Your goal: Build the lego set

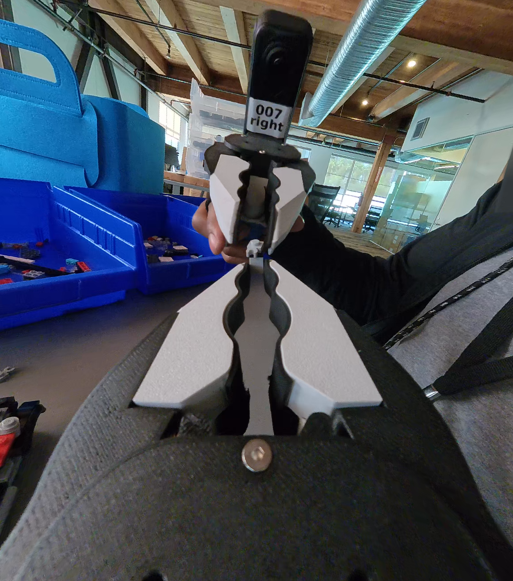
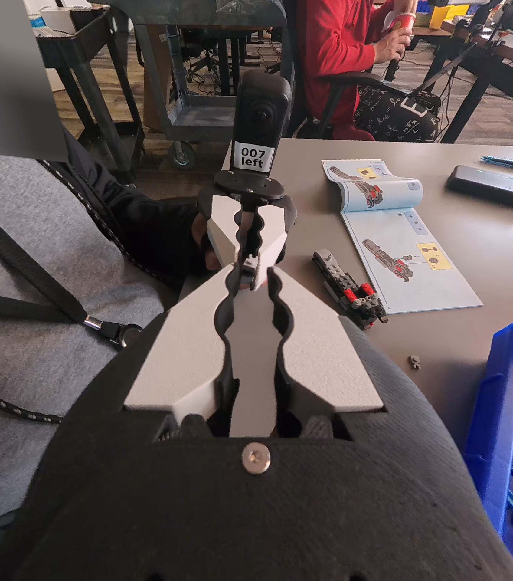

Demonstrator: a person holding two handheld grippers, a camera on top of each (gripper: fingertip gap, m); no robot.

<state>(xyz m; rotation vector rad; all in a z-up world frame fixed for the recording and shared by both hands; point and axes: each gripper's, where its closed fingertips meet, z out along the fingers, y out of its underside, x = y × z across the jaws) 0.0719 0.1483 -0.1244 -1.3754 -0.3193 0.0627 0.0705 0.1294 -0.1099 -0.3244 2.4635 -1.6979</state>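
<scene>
We hold both grippers tip to tip in the air, off the near edge of the desk (image 2: pixel 484 251); left gripper (image 1: pixel 256 262) fingers clenched on a small light-grey lego piece (image 1: pixel 254 248); right gripper (image 2: pixel 251 276) fingers parted, tips either side of that piece and the left tips, contact unclear; partly built grey, black and red lego model (image 2: pixel 351 290) lies on the desk touching the open instruction booklet (image 2: pixel 406 251); one loose grey piece (image 2: pixel 415 361) sits apart, near the blue parts bin (image 2: pixel 500 408); second blue bin (image 1: pixel 183 251) beside it, both holding loose bricks.
</scene>
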